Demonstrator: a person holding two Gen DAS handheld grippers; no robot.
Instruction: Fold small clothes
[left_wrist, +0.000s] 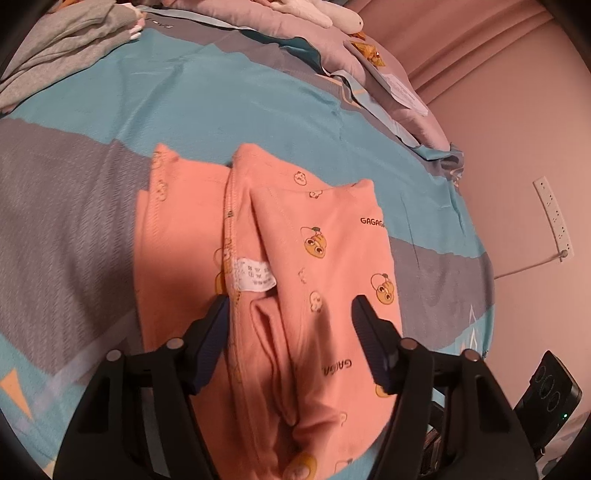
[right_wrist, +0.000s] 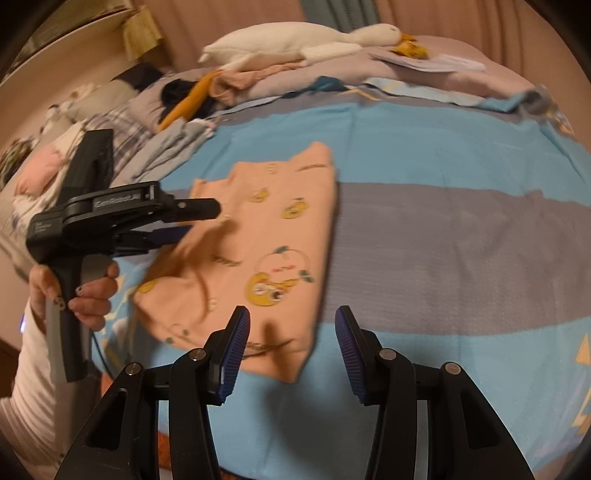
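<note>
A small salmon-pink garment (left_wrist: 317, 258) with yellow cartoon prints lies partly folded on the blue and grey bedspread (left_wrist: 221, 103). In the left wrist view my left gripper (left_wrist: 290, 302) is open, its jaws wide apart on either side of a raised fold with a white care label (left_wrist: 255, 275). In the right wrist view the garment (right_wrist: 266, 236) lies flat ahead, and the left gripper (right_wrist: 199, 221) reaches over its left edge, open. My right gripper (right_wrist: 291, 325) is open and empty, just above the garment's near edge.
A pile of grey clothes (left_wrist: 62, 48) lies at the far left of the bed. A white plush goose (right_wrist: 295, 40), pillows and papers lie along the far edge. A power strip (left_wrist: 554, 218) hangs on the pink wall. A dark device (left_wrist: 550, 387) sits at the bed's right.
</note>
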